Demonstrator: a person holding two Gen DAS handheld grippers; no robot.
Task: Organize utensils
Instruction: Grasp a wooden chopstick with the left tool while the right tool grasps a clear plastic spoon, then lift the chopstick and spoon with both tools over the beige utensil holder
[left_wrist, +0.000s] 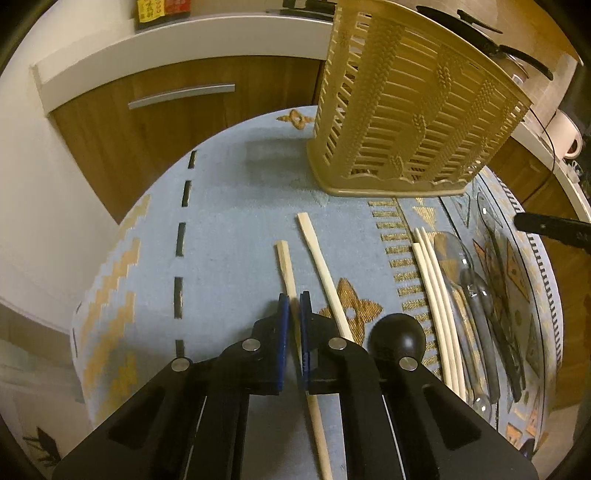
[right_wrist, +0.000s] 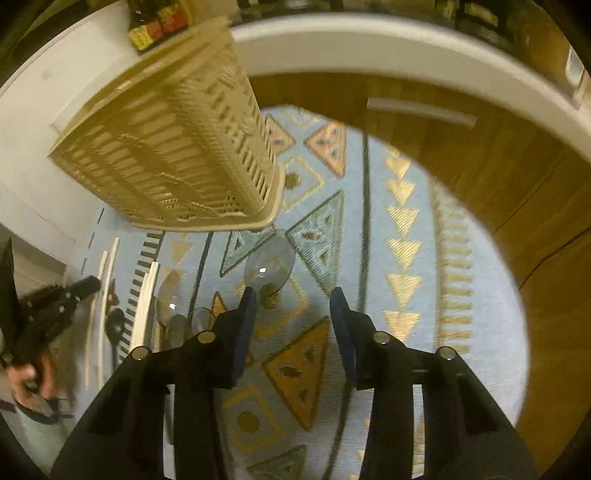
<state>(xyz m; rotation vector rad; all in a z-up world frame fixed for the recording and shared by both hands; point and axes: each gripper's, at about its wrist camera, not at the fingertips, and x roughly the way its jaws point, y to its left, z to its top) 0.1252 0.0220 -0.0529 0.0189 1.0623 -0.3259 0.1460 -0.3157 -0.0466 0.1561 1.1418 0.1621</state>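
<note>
My left gripper (left_wrist: 294, 301) is shut on a wooden chopstick (left_wrist: 286, 267) that lies on the blue patterned cloth (left_wrist: 229, 221). A second wooden chopstick (left_wrist: 323, 273) lies just right of it. Further right lie white chopsticks (left_wrist: 436, 291), clear plastic spoons (left_wrist: 456, 254) and dark utensils (left_wrist: 506, 295). A black spoon bowl (left_wrist: 397, 338) sits beside the gripper. The beige slotted utensil basket (left_wrist: 406, 107) stands behind. My right gripper (right_wrist: 291, 295) is open and empty above the cloth, a clear spoon (right_wrist: 269, 260) lying just beyond its left finger. The basket (right_wrist: 166, 147) stands to its upper left.
Wooden cabinets with a metal handle (left_wrist: 181, 96) and a white counter edge (left_wrist: 166, 40) surround the round table. A white kettle (left_wrist: 563, 134) stands far right. The left gripper and hand (right_wrist: 48, 314) show at the left of the right wrist view.
</note>
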